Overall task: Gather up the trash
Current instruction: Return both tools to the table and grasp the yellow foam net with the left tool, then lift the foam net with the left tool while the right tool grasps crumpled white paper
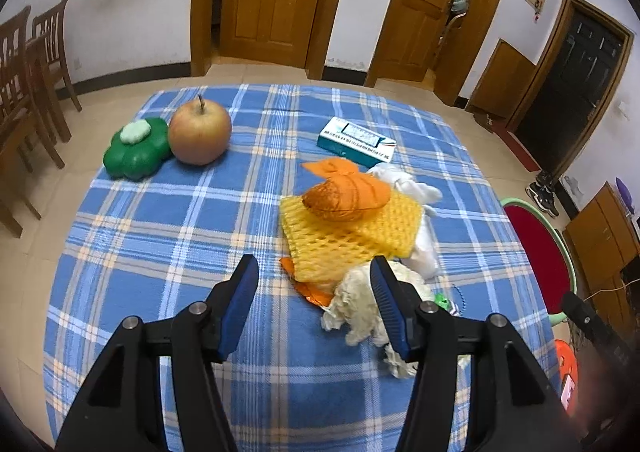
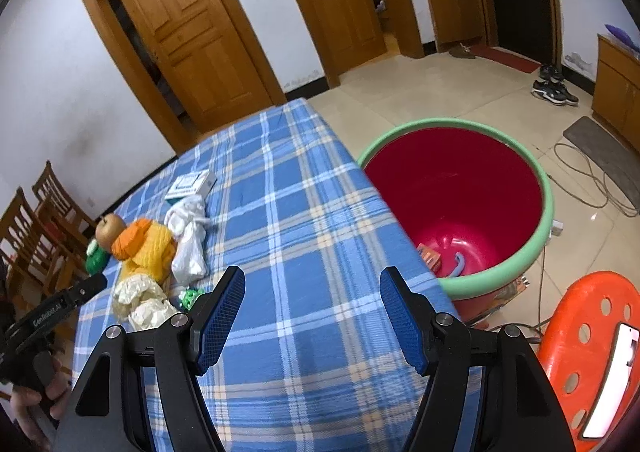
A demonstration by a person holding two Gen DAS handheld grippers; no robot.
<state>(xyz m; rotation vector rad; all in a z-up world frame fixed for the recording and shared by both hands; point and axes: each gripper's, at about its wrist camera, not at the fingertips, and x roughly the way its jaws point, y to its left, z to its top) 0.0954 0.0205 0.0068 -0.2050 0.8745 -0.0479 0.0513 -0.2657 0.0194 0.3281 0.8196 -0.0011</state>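
Observation:
My left gripper hangs open over the blue plaid tablecloth, with nothing between its blue pads. Its right finger stands in front of a crumpled wad of pale paper. Just beyond lie a yellow foam net, orange peel on top of it, and a white plastic bag. My right gripper is open and empty above bare cloth near the table's right edge. The same pile shows at its left: paper, net, bag.
An apple, a green clover-shaped object and a teal box sit farther back. A red bin with a green rim stands on the floor right of the table, with a few items inside. An orange stool holds a phone. Wooden chairs stand left.

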